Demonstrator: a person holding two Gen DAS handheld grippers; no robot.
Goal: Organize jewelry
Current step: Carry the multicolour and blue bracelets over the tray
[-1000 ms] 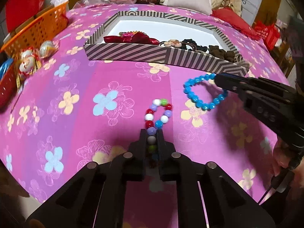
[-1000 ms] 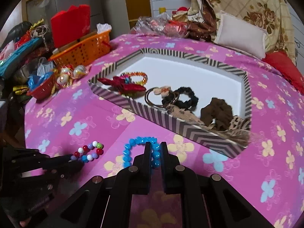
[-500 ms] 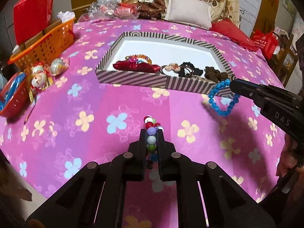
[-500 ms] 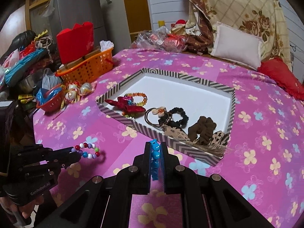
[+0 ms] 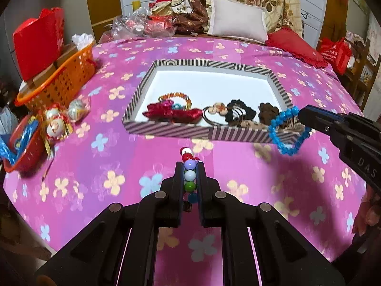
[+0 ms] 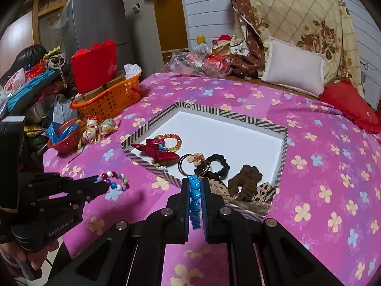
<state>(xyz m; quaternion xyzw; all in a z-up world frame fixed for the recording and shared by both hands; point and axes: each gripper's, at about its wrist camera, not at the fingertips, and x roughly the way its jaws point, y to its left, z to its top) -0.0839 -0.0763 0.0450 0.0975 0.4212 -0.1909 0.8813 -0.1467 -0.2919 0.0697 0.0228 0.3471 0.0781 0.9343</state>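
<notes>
My left gripper [image 5: 190,164] is shut on a multicoloured bead bracelet [image 5: 189,174] and holds it above the pink flowered cloth; the bracelet also shows in the right wrist view [image 6: 115,182]. My right gripper [image 6: 194,181] is shut on a blue bead bracelet [image 6: 194,197], which hangs in the air near the tray's front right corner in the left wrist view [image 5: 287,132]. The striped tray [image 5: 166,130] with a white floor holds an amber bracelet [image 5: 175,96], a red bow [image 5: 171,114], hair ties [image 5: 240,113] and brown scrunchies [image 5: 268,113].
An orange basket [image 5: 59,81] with a red box [image 5: 39,40] stands at the left. A red bowl [image 5: 23,147] and foil-wrapped figures [image 5: 57,125] lie by the left edge. Pillows [image 5: 238,21] and bags sit behind the tray.
Both grippers have lifted their bracelets off the cloth and risen. The views now look down on the tray from higher and farther back.
</notes>
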